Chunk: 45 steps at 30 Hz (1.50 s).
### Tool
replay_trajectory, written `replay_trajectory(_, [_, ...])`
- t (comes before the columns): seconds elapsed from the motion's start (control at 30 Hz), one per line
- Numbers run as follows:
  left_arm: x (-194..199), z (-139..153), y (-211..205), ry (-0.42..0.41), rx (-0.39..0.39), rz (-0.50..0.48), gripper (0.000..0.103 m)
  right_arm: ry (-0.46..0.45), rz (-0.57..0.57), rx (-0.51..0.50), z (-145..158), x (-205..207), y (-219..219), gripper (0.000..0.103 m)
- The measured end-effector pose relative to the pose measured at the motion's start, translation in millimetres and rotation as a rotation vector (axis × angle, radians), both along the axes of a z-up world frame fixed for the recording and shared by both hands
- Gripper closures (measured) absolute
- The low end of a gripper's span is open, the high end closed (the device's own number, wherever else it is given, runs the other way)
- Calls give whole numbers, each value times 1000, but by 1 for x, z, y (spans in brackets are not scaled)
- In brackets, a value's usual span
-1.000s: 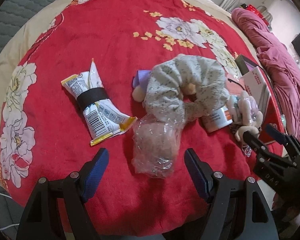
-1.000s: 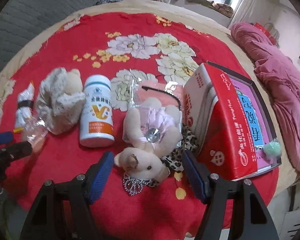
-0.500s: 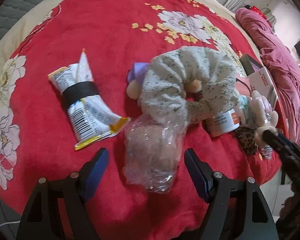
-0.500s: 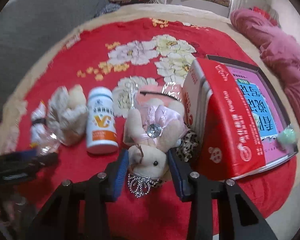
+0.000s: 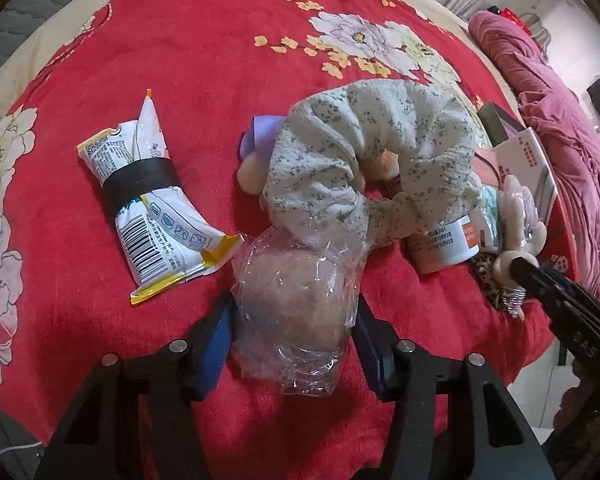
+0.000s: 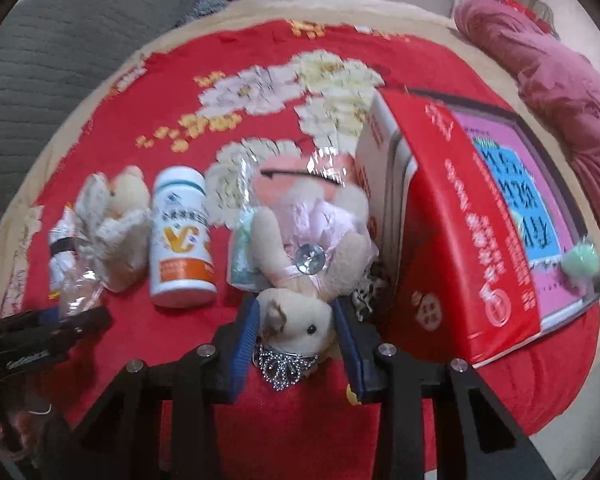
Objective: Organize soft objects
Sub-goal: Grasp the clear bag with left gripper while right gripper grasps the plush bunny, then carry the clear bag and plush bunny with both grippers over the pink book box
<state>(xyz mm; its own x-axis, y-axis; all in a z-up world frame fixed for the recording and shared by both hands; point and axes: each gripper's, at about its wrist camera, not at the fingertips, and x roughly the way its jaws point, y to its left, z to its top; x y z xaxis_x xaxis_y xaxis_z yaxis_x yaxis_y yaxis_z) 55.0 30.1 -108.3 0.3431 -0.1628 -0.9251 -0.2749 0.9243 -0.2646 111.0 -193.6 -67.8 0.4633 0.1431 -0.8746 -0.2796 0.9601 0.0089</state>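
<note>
My left gripper (image 5: 294,336) is shut on a clear plastic bag with a pinkish soft thing inside (image 5: 296,304), low on the red flowered blanket. Just beyond lies a large pale flowered scrunchie (image 5: 380,152) over a small plush with a purple bow (image 5: 256,136). My right gripper (image 6: 296,334) is shut on the head of a cream plush bear in a pink dress (image 6: 300,280), with a silver tiara (image 6: 284,364) under it. The right gripper also shows at the right edge of the left wrist view (image 5: 548,288).
A rolled snack packet with a black band (image 5: 148,192) lies left of the bag. A white bottle (image 6: 180,240) lies left of the bear. A red box (image 6: 460,224) with a green pompom (image 6: 580,262) stands to the right. A pink quilt (image 6: 548,76) lies at the far right.
Both grippers have moved forward and closed: the left onto the plastic bag, the right onto the bear's head. A second ago both were open and short of these things.
</note>
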Motion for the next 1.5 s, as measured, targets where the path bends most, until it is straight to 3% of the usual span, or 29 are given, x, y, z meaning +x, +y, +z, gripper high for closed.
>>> replay_trajectory(0.27, [2, -4, -1, 3, 14, 5, 48, -1, -4, -11, -8, 3, 6, 68])
replay_trajectory(0.4, [0, -3, 3, -6, -1, 23, 51, 0, 1, 85, 9, -2, -6, 69])
replay_trajectory(0.57, [-7, 8, 8, -35, -48, 36, 51, -42, 2, 125, 36, -7, -13, 69])
replay_trajectory(0.93, [-18, 69, -3, -138, -84, 16, 51, -112, 24, 171, 74, -14, -17, 69])
replay_trajectory(1.13, [-16, 99, -16, -186, -58, -9, 51, -150, 21, 188, 95, -16, -26, 69])
replay_trajectory(1.5, [1, 155, -74, -271, -40, -141, 51, -210, -61, 230, 124, -18, -74, 69])
